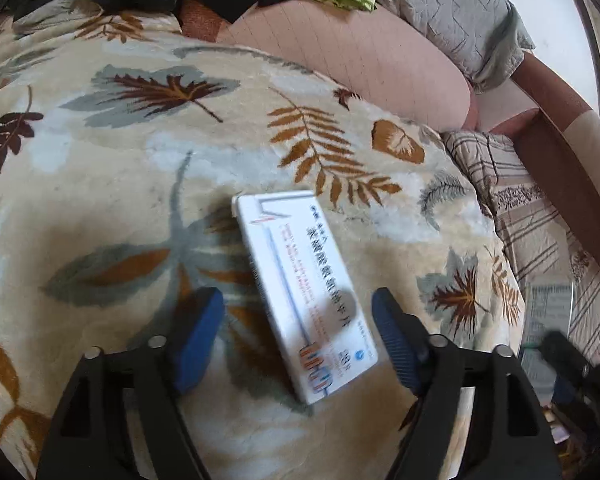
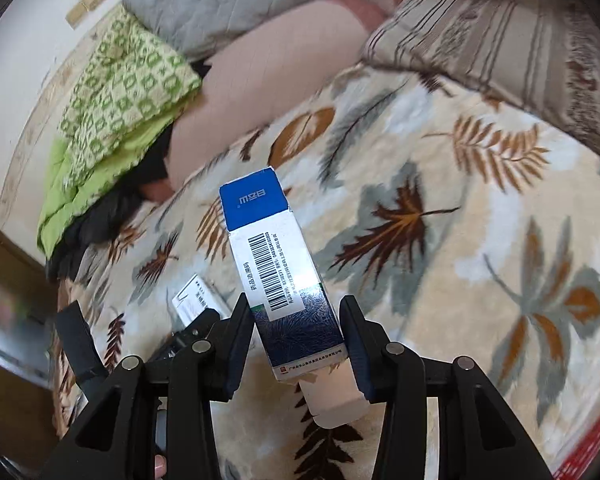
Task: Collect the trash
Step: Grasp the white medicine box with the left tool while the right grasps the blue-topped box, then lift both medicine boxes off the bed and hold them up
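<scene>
Trash here is two small cartons on a leaf-print blanket (image 1: 120, 184). The white box (image 1: 306, 296) lies flat at lower centre of the left view, directly between the left gripper (image 1: 298, 340) pads, which stand wide apart and hold nothing. Its long axis runs from upper left to lower right, roughly along the fingers, so the jaws would close across its narrow width. The right gripper (image 2: 296, 344) carries the blue box (image 2: 288, 272), jaws pressed to its sides, long axis pointing forward.

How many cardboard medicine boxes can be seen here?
2: a flat white cardboard box lying on the leaf-patterned blanket, and a blue-and-white barcoded carton between the right gripper's jaws. Others may be hidden.
</scene>
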{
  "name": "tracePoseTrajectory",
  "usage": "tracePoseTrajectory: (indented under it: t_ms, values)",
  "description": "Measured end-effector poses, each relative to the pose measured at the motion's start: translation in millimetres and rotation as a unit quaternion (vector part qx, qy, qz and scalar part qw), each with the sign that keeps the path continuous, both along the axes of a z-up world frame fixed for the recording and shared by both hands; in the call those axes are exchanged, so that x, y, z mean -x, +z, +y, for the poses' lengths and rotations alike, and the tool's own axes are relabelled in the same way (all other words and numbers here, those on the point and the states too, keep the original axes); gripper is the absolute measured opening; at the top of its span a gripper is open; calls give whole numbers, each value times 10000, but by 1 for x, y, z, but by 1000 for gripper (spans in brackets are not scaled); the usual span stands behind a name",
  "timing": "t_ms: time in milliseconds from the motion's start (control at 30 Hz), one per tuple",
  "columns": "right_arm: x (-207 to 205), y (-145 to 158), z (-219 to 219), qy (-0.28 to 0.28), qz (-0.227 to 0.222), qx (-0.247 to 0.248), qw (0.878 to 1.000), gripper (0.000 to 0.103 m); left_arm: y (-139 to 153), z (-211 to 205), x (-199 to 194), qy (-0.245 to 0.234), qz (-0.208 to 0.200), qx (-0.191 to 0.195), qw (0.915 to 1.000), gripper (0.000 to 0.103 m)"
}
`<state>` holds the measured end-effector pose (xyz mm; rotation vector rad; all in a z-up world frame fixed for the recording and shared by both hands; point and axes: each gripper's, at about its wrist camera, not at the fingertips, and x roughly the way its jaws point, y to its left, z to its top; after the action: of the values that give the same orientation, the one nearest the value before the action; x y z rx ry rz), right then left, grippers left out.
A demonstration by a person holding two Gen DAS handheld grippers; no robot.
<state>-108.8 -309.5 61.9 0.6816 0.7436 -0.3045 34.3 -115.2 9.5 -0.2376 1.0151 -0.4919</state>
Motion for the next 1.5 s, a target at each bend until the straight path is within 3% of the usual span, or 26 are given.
tracePoseTrajectory:
  t_ms: [200,300,333,467,667,800,900,1100,1500]
  values:
    - [-8,-9,13,-35,-68,375,9993,48,0,-21,-4,-165,-388,-536,9977,83]
    - [-16,-11,20,114,-57,545,9984,48,-4,-18,-8,-154,-408,-763,9961,63]
    - [-16,-12,21,144,-59,559,9983,48,-3,-14,-10,-130,-416,-746,9963,54]
    - [-15,-13,24,205,-60,618,9979,44,-3,-4,-14,-114,-326,-583,9977,49]
    - [-13,-15,31,272,24,769,9967,37,8,4,-9,-58,-496,-539,9973,49]
    - [-13,-29,22,284,191,530,9980,37,14,19,-3,-55,-478,-462,9978,49]
    - [-15,-44,9,320,369,252,9985,38,24,29,8,-134,-689,-518,9962,49]
    - [-22,-63,7,521,702,277,9958,37,43,39,29,-253,-981,-600,9930,49]
    - [36,-3,63,514,33,1607,9857,37,69,73,115,-444,-1739,-1091,9777,49]
